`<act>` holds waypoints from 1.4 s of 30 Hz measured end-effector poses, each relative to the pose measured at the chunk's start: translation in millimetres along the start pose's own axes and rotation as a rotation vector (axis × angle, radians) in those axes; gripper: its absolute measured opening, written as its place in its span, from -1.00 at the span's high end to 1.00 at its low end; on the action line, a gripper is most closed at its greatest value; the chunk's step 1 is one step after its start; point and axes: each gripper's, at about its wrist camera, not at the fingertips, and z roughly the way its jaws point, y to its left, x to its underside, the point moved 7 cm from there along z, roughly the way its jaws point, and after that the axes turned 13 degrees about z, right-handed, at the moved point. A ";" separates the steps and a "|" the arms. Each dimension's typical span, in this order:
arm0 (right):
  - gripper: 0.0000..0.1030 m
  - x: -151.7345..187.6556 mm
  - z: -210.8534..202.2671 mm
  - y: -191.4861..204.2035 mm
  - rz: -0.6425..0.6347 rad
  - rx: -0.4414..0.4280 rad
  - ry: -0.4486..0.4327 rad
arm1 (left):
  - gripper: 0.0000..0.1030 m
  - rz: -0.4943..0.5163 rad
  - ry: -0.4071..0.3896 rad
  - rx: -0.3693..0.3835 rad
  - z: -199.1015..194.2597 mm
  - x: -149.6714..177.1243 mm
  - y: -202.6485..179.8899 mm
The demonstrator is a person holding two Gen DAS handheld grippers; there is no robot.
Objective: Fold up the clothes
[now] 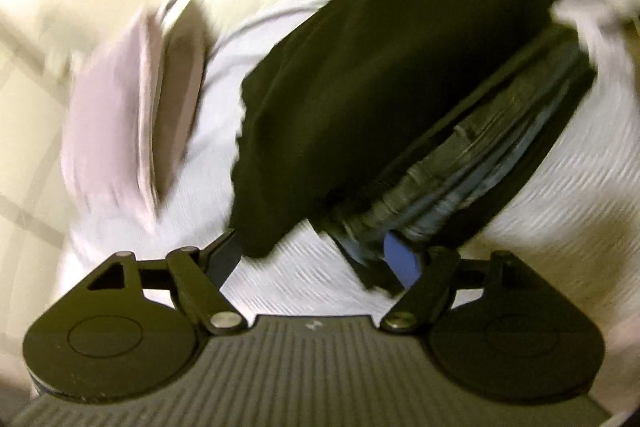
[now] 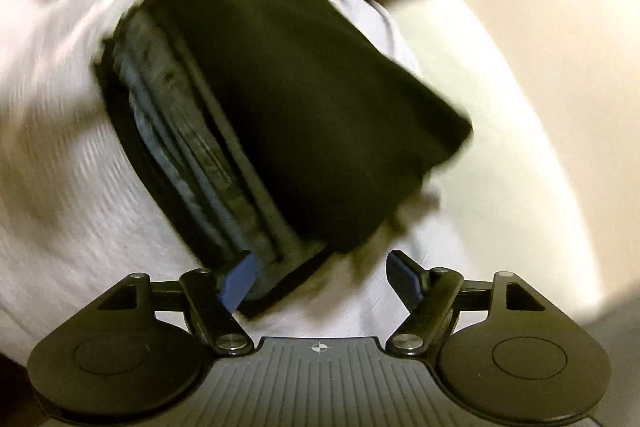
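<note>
Both views were blurred. The left tool point(image 1: 316, 259) was seen spread wide, nothing pinched between its blue-padded fingers point(image 1: 402, 261). The right tool point(image 2: 322, 277) was likewise spread wide and held nothing. Just beyond both tools, a folded black garment point(image 1: 384, 75) was laid atop a stack of dark grey-blue folded clothes point(image 1: 472, 163) on a white textured bedsheet point(image 1: 288, 267). A pale pink folded cloth point(image 1: 120, 115) was seen at nine o'clock in the left view.
</note>
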 end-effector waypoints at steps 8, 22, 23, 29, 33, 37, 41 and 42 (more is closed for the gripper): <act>-0.51 13.9 -65.1 2.8 0.683 -0.131 0.105 | -0.59 -0.403 0.005 0.247 -6.0 25.2 -4.9; -0.53 10.2 -209.0 58.4 0.894 -0.098 0.051 | -0.73 -0.425 -0.084 0.287 -109.1 71.9 -40.3; -0.53 7.5 -214.8 61.7 0.891 -0.098 0.041 | -0.75 -0.441 -0.086 0.278 -115.8 72.9 -39.4; -0.53 -5.8 -237.4 75.5 0.860 -0.094 0.022 | -0.97 -0.464 -0.092 0.261 -148.0 78.6 -35.1; -0.53 -14.1 -245.0 81.9 0.825 -0.101 0.025 | -0.97 -0.491 -0.085 0.253 -153.2 76.3 -26.4; -0.53 -17.7 -250.1 82.2 0.784 -0.089 0.020 | -0.97 -0.502 -0.063 0.214 -151.5 69.3 -25.7; -0.54 -16.9 -249.8 76.1 0.796 -0.072 0.022 | -0.97 -0.511 -0.059 0.226 -156.3 68.7 -26.3; -0.54 -16.7 -249.9 74.8 0.800 -0.067 0.020 | -0.97 -0.511 -0.054 0.229 -156.6 68.6 -27.0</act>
